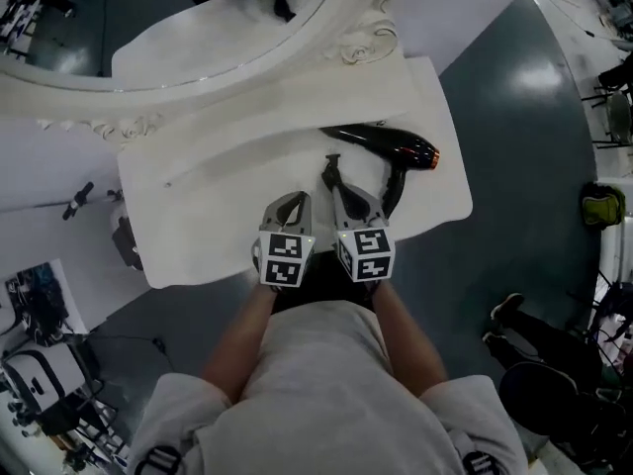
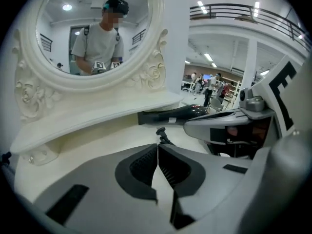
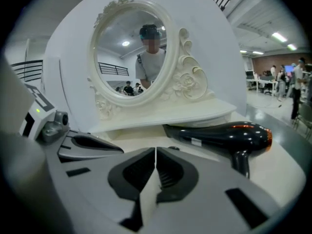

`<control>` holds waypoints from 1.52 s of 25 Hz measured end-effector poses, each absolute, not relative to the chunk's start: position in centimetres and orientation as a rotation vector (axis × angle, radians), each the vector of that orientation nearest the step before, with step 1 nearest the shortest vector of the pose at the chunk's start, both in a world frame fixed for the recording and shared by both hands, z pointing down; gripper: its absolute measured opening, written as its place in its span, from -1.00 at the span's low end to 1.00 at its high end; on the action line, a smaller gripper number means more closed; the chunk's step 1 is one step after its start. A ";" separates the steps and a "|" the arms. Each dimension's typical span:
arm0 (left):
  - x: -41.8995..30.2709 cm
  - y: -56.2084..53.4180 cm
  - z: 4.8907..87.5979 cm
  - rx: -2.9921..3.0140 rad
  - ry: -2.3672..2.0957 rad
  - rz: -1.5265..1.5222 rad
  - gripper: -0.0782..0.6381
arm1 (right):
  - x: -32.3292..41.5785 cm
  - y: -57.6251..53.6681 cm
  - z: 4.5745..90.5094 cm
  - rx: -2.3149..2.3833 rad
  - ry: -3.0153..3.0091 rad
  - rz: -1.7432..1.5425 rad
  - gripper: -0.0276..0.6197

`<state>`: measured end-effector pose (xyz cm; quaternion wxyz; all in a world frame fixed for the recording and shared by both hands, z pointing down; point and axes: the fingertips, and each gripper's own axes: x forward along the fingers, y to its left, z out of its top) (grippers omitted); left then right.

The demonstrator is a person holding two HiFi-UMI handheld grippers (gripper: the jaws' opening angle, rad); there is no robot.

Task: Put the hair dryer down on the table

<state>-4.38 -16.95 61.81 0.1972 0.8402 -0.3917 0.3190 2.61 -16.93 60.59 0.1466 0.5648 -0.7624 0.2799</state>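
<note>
Hair dryer (image 1: 391, 146) lies on side on white table (image 1: 198, 226), below mirror (image 1: 148, 28) shelf, handle pointing toward person. Left gripper (image 1: 289, 206) and right gripper (image 1: 346, 198) side by side over near table edge, both jaws closed, nothing between them. Dryer just ahead-right of right gripper, apart from it.

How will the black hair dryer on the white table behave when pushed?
The glossy black plastic hair dryer looks rigid and probably slides on the smooth white table. Its rounded barrel might roll, but the handle likely stops that.
</note>
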 end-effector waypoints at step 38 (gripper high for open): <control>-23.2 -5.6 44.0 2.563 -1.638 0.256 -0.76 | -17.5 -5.2 42.4 1.629 -2.434 -0.079 -0.87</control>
